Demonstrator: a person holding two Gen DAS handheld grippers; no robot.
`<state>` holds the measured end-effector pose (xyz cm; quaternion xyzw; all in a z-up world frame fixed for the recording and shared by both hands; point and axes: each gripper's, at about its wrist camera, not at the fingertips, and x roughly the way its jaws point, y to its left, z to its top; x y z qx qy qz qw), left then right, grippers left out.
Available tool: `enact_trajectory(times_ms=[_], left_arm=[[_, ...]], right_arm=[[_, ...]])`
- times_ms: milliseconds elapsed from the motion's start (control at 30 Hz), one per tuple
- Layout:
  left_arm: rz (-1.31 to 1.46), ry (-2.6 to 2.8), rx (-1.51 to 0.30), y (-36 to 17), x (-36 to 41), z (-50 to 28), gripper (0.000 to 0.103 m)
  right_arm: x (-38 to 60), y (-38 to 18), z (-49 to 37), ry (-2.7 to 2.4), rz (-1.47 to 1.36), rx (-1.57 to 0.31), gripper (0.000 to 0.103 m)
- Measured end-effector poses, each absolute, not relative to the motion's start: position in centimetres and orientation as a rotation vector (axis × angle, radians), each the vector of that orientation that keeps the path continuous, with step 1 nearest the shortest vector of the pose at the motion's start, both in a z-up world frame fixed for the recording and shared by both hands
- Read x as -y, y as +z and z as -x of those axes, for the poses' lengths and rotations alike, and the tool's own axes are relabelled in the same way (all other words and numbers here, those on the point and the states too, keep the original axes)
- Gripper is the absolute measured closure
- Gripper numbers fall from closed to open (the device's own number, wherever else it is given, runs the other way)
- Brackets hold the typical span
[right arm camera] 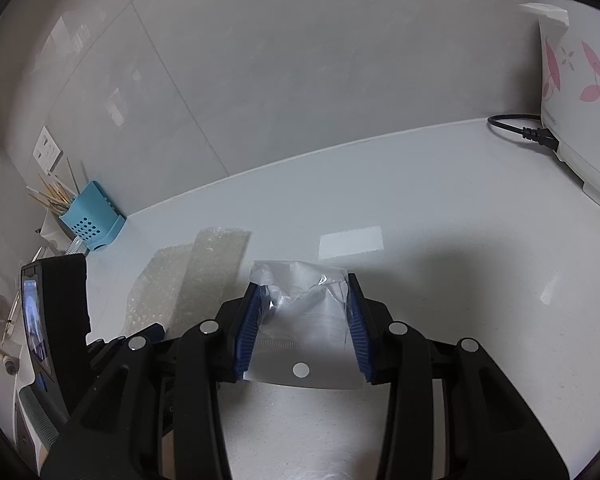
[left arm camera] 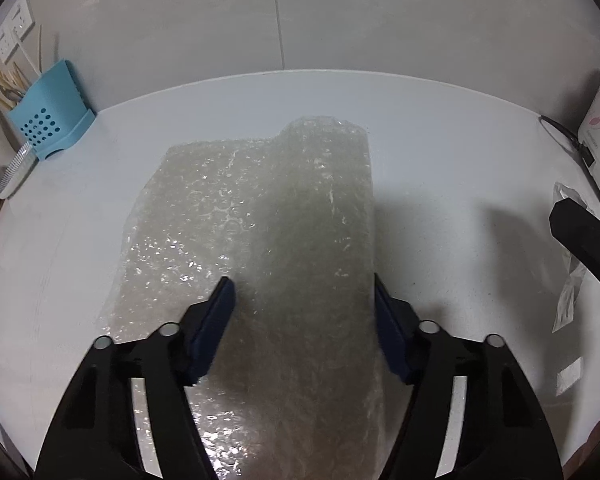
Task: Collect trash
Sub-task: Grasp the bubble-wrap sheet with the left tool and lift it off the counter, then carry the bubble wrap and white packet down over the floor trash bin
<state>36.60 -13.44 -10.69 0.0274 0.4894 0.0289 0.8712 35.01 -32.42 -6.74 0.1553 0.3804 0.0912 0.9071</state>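
Left gripper (left arm camera: 304,308) straddles the bubble wrap (left arm camera: 260,216) at the lower middle of its own view, jaws partly apart. One pad (left arm camera: 216,320) rests on top of the sheet and the other sits at the sheet's right edge; whether they squeeze it yet I cannot tell, though it looks like the grab is only starting.

Right gripper (right arm camera: 304,320), at the lower middle of its view, is clamped on a clear plastic bag (right arm camera: 300,312), crumpled between the blue pads and lifted off the counter (right arm camera: 420,280). So one piece of trash seems to be in hand and a second is being taken.

Bubble wrap lies flat across the centre of the left view, its right half folded into a raised hump. It is thin and springy, so the pads may slip over it rather than pinch it. A small pale scrap (left arm camera: 570,376) shows at the lower right of the left view; it may be litter or only a patch of light. No bin is visible in either view, so the drop-off is still ahead.

Around the work: a blue utensil holder (left arm camera: 50,120) with chopsticks stands against the wall at the upper left, well apart from the wrap. A white cooker (right arm camera: 580,92) with pink leaves sits at the upper right of the right view, its black cord (right arm camera: 520,130) trailing on the counter. Neither blocks the grab. The two grippers are near each other, so the held bag could brush the wrap.
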Motion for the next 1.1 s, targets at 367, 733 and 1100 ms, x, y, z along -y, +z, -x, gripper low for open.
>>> enact_trajectory(times_ms=[367, 733, 1100], left_arm=[[-0.028, 0.043, -0.992, -10.3, 10.9, -34.5, 0.092], [0.016, 0.026, -0.897, -6.7, 6.8, -28.6, 0.092], [0.041, -0.006, -0.800, -1.2, 4.5, -20.0, 0.092]], right_arm=[[31.3, -7.8, -35.5, 0.181, -0.277, -0.815, 0.065], [28.6, -4.5, -28.8, 0.071, -0.125, -0.760, 0.065], [25.9, 0.7, -20.0, 0.055, -0.070, -0.690, 0.064]])
